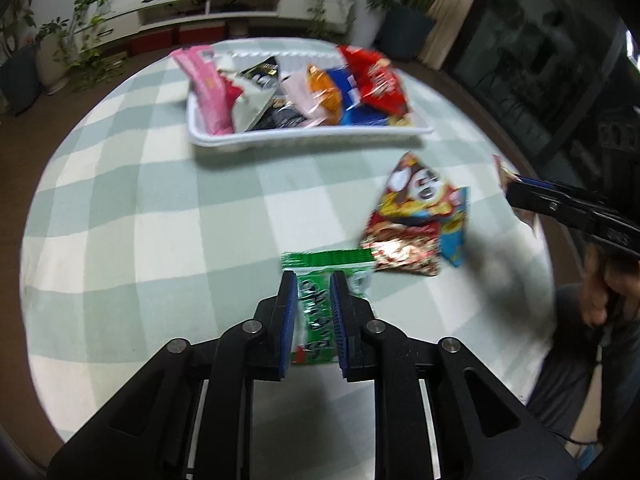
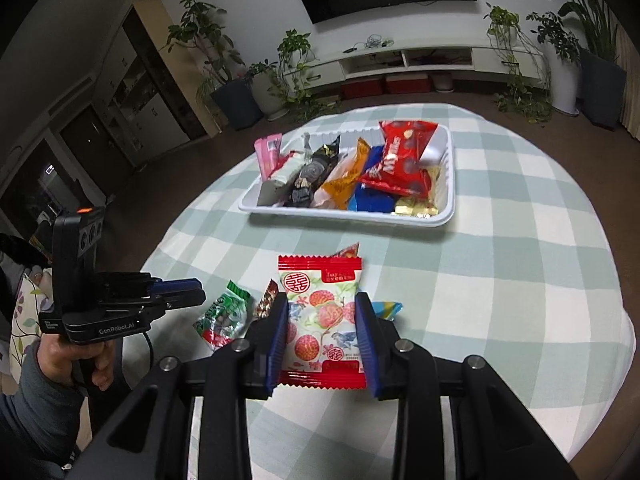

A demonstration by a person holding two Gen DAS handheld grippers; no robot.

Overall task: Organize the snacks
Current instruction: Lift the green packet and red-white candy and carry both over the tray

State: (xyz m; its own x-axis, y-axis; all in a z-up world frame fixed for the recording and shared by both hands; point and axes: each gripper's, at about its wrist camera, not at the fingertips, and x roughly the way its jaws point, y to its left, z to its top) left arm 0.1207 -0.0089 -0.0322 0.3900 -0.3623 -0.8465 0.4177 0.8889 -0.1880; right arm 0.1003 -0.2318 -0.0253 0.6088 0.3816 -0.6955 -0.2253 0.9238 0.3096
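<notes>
My right gripper [image 2: 322, 320] is shut on a red-and-white lychee-print snack packet [image 2: 320, 312], pads pressing its two long sides, above the checked tablecloth. In the left wrist view that gripper [image 1: 512, 190] enters from the right with the packet's edge [image 1: 503, 172] showing. My left gripper [image 1: 313, 280] is shut; a green snack packet [image 1: 328, 262] lies on the cloth under it and shows through the narrow slit between the pads. From the right wrist view the left gripper [image 2: 200, 292] hovers just left of the green packet [image 2: 224, 316], and nothing shows between its fingers. A white tray [image 1: 304, 138] [image 2: 344, 216] holds several snacks.
A red-brown chip bag [image 1: 412, 216] lies on a blue packet [image 1: 456, 240] right of the green one; the blue packet's corner [image 2: 386, 308] peeks out beside my right finger. The round table's edge [image 2: 624, 320] curves close by. A person's hand [image 2: 76, 360] grips the left handle.
</notes>
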